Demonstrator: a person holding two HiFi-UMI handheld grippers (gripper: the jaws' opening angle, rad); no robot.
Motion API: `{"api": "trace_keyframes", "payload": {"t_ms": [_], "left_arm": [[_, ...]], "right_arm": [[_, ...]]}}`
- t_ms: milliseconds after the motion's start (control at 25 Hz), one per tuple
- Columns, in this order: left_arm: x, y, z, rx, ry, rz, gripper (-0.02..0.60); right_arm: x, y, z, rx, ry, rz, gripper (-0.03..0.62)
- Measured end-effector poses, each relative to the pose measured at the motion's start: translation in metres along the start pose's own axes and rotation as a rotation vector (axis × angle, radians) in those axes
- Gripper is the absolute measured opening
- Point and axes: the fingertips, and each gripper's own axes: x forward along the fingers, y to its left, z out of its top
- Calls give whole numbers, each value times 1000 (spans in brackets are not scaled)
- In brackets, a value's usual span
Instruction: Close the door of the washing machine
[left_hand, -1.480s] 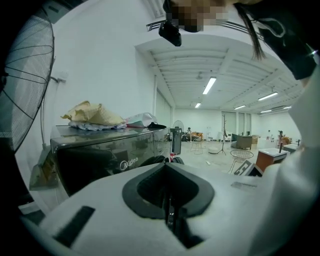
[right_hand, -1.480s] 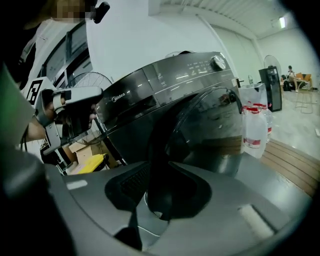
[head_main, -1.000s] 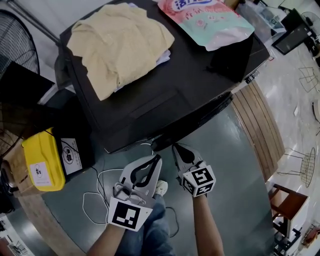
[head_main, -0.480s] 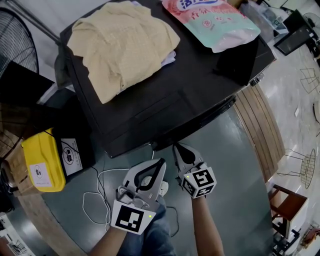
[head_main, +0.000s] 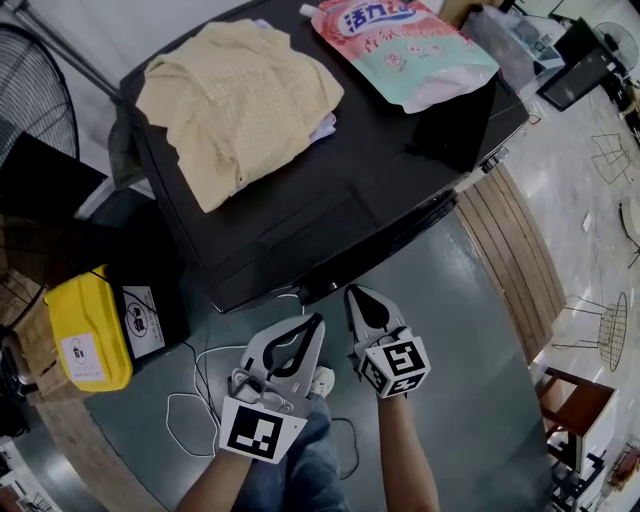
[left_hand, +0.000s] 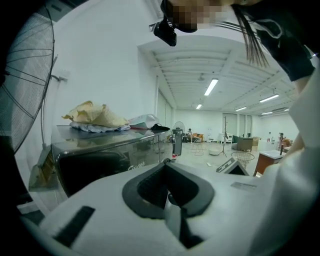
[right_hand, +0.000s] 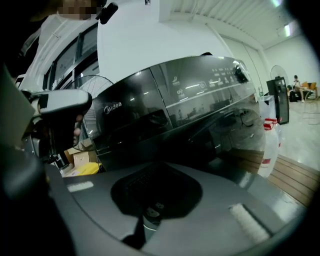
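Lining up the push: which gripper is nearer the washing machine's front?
Right. The right gripper sits just before the washing machine front; the left gripper is beside it, farther back toward the person.

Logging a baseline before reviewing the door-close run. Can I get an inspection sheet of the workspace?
Surface: grey floor in front of the black washing machine.
Job's things: door looks flush with the machine's front; latch not visible.
Clutter: beige cloth and detergent pouch on the machine's top; yellow box beside the machine at left.
Grippers: left gripper and right gripper both shut and empty, held in front of the machine.
Cables: white cable looped on the floor near the person's feet.
Surroundings: fan at left; wooden strip and wire chair at right.
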Motion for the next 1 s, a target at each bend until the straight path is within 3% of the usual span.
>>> {"api": "trace_keyframes", "payload": {"t_ms": [280,600,1000], "left_arm": [[-2,-1,60,66,-88,3,8],[-12,-4,161,116,-248,16,8],[-44,-28,293,261,-469,-11,8]], "right_arm": [[-49,-2,81,-82,-110,-82,12],[-124,2,198,-186,-276,-186,11],[-224,37,333,-311,-529,-289,12]]}}
